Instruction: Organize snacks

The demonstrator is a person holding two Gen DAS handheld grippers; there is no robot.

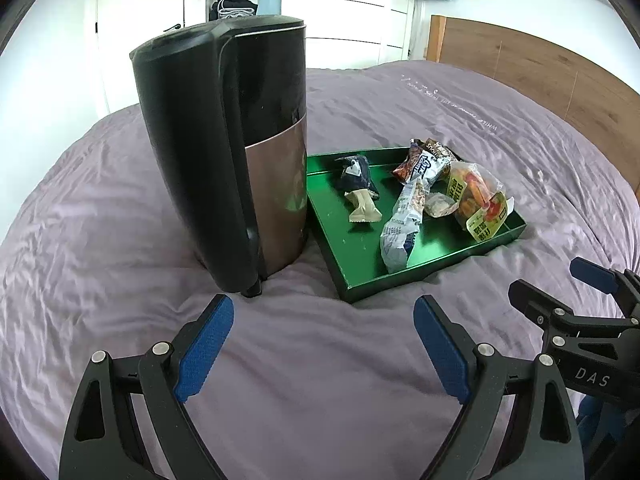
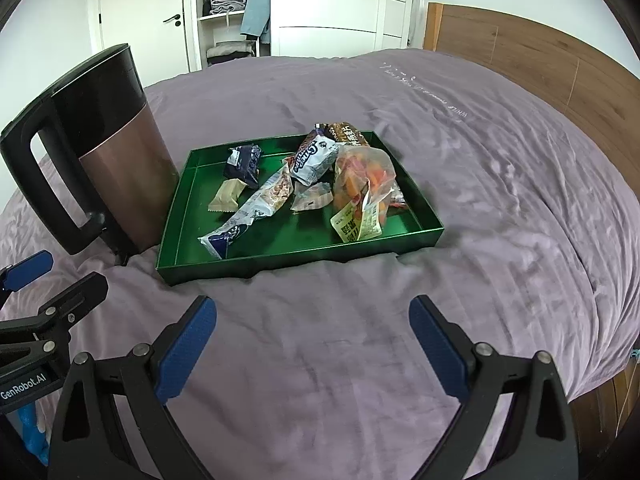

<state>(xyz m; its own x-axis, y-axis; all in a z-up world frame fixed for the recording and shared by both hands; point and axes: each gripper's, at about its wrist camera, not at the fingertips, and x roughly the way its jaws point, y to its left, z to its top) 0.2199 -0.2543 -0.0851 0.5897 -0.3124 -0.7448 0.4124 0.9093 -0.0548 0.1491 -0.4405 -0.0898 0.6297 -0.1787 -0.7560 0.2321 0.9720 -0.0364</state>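
A green tray (image 1: 362, 276) (image 2: 300, 258) lies on the bed and holds several snack packets. Among them are a dark blue packet (image 2: 245, 164), a beige bar (image 2: 226, 197), a long white and blue packet (image 2: 256, 204), a white printed bag (image 2: 314, 158) and a clear bag of orange snacks (image 2: 362, 184). My left gripper (image 1: 324, 302) hovers open over the sheet, short of the tray's near left corner, nothing between its fingers. My right gripper (image 2: 312, 302) is open too, in front of the tray's near rim, holding nothing.
A tall black and bronze kettle (image 1: 240, 160) (image 2: 116, 168) with a handle stands just left of the tray. The purple bedsheet (image 2: 480, 200) spreads all around. A wooden headboard (image 2: 540, 64) runs along the right; wardrobe shelves stand behind the bed.
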